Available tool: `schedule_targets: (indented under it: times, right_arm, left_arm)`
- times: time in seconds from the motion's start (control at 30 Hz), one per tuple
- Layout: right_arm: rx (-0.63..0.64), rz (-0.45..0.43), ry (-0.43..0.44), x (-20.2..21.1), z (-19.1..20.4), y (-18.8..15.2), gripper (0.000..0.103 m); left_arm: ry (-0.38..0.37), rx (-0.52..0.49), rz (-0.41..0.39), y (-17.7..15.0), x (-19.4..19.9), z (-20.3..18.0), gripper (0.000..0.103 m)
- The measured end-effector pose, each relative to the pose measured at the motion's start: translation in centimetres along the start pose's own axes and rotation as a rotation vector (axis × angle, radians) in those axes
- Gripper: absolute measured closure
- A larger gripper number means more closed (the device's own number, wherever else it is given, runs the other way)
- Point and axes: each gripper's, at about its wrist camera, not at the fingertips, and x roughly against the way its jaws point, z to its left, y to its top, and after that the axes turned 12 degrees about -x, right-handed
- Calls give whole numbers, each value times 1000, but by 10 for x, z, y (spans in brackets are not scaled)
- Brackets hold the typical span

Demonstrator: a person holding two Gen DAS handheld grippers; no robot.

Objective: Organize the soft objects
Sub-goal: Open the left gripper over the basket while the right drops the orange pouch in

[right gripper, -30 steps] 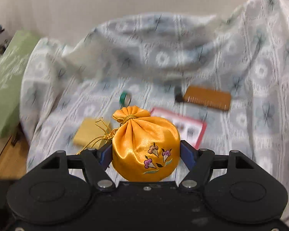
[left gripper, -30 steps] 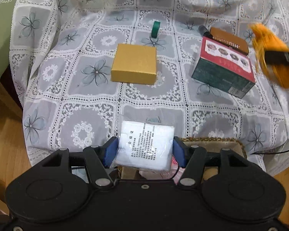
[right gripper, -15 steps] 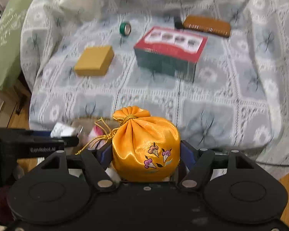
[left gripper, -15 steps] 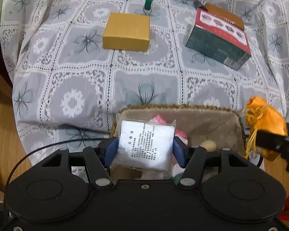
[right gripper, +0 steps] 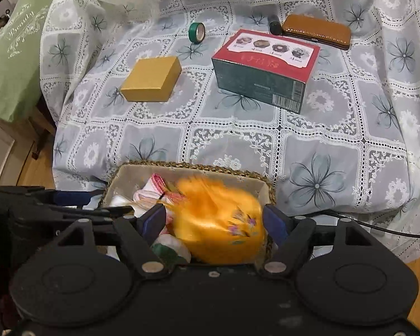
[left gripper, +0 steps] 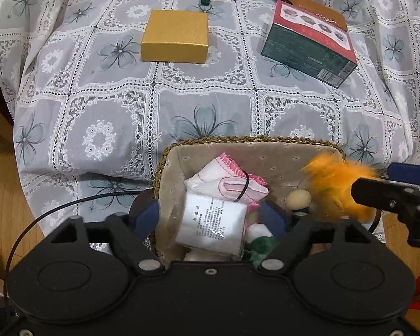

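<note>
Pouch (right gripper: 221,224), orange satin, motion-blurred, sits between the right gripper (right gripper: 215,222) pads but clear of both: jaws spread, nothing clamped. It's over the right half of the woven basket (right gripper: 187,166), low against the stuff inside. In the left view the same pouch (left gripper: 333,187) is a blur at the basket's right rim (left gripper: 266,140).

Left gripper (left gripper: 210,218) is also spread wide. White plastic packet (left gripper: 214,225) with printed text lies tilted between its fingers, gap on each side, resting on the basket contents. Pink-trimmed white cloth (left gripper: 226,177) behind it, small beige ball (left gripper: 298,198) to its right, something green (left gripper: 261,247) lower right.

Basket sits at the near edge of the lace floral cloth (right gripper: 322,145). Further back: gold box (right gripper: 151,79) left, red-topped dark green carton (right gripper: 266,70) right, well apart. Green tape roll (right gripper: 196,31) upright behind them, brown case (right gripper: 316,30) behind the carton.
</note>
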Motion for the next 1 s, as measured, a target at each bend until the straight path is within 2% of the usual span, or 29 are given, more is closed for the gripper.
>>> schedule_targets:
  times: [0.33,0.43,1.0]
  right_arm:
    - [-17,2,-23,-3,-3,2,27]
    - [-24,3,-28,-4,-4,2,24]
    - [-27,44,-32,-16,-2,-3,23]
  left_arm:
    - [12,-5,9,-2,-1,1,26]
    - [15,-6,15,-3,-2,1,26]
    - [90,1,27,-1,-5,4,26]
